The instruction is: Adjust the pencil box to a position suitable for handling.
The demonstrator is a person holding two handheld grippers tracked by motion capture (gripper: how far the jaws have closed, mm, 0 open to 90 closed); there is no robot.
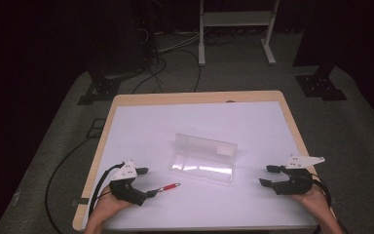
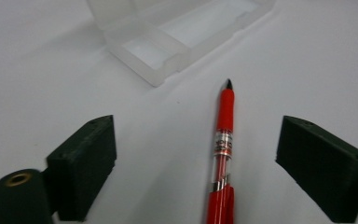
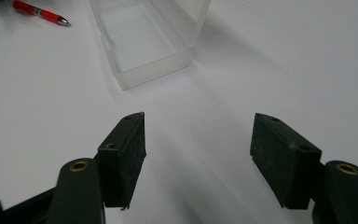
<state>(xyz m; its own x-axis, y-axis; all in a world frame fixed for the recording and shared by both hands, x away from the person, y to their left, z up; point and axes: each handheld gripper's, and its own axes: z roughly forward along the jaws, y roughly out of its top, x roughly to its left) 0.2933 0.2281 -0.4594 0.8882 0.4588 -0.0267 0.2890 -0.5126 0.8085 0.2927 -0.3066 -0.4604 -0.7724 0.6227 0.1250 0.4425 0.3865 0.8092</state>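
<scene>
Left gripper (image 1: pixel 148 183) spread wide, low over the counter (image 1: pixel 141 126), pen (image 2: pixel 223 154) lying between the jaws, pads clear of it on both sides; held nothing. Right gripper (image 1: pixel 268 176) also spread, bare counter between its jaws, touched nothing, well apart from the box (image 3: pixel 140 42). One pen, red, tip pointed toward the box, near its left end. One box, clear plastic, lid open and standing up behind the tray, at mid-counter between the two grippers. Two grippers, one in each hand, at the near edge.
</scene>
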